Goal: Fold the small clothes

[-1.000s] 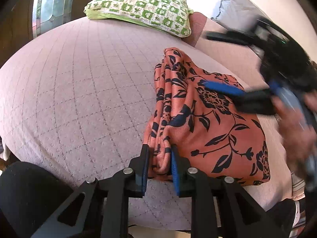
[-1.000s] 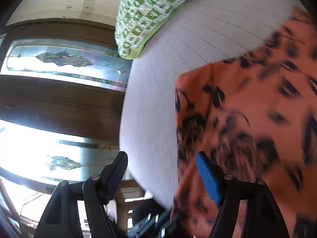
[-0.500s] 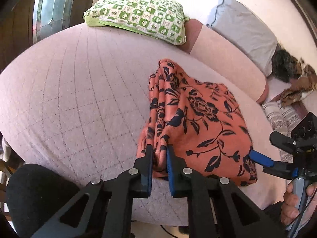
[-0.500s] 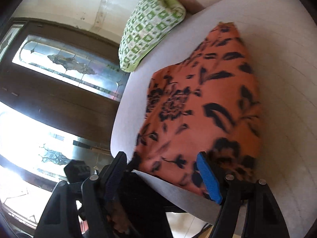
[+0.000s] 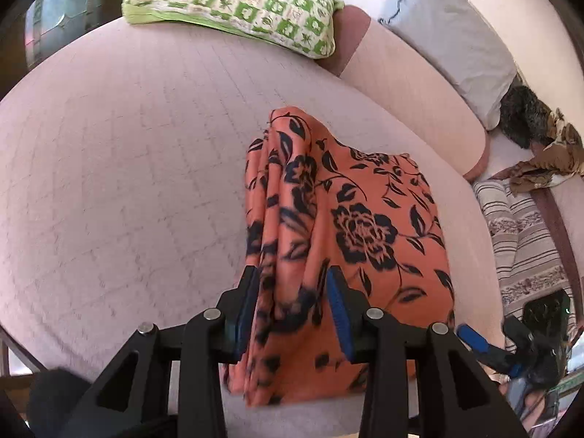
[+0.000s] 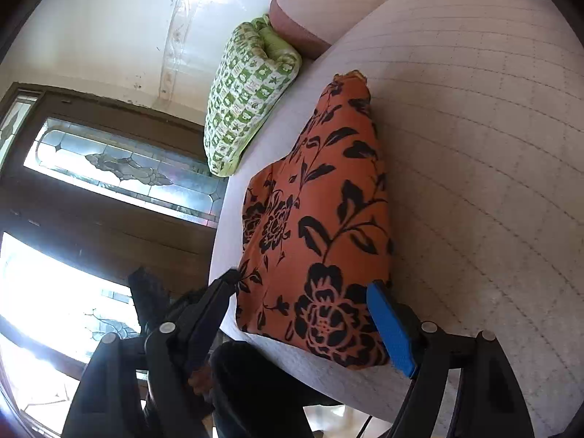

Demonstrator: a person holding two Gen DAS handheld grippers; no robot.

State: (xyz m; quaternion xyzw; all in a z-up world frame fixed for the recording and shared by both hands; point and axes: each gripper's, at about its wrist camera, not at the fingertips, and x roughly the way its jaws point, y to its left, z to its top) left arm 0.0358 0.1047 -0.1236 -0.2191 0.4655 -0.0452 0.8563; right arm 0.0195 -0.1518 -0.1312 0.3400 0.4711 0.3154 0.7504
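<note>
An orange cloth with black flowers (image 5: 365, 226) lies folded on the pink quilted bed (image 5: 127, 164). My left gripper (image 5: 292, 303) stands over its bunched left edge. Its jaws are opening, and the loose folds sit between the fingers without being pinched. My right gripper (image 5: 489, 335) shows at the lower right, off the bed's near edge. In the right wrist view that gripper (image 6: 304, 284) is wide open and looks along the cloth (image 6: 328, 219) from its near end, with nothing gripped.
A green checked pillow (image 5: 233, 0) and a grey pillow (image 5: 449, 36) lie at the far end of the bed. Dark and brown clothes (image 5: 540, 138) and striped fabric (image 5: 518, 241) lie to the right. A stained-glass door (image 6: 109, 157) stands beyond the bed's left edge.
The left jaws, pinched on the cloth's folded edge before, have spread apart and the hand has risen. The right gripper left the top of the cloth and moved back to the bed's near edge.
</note>
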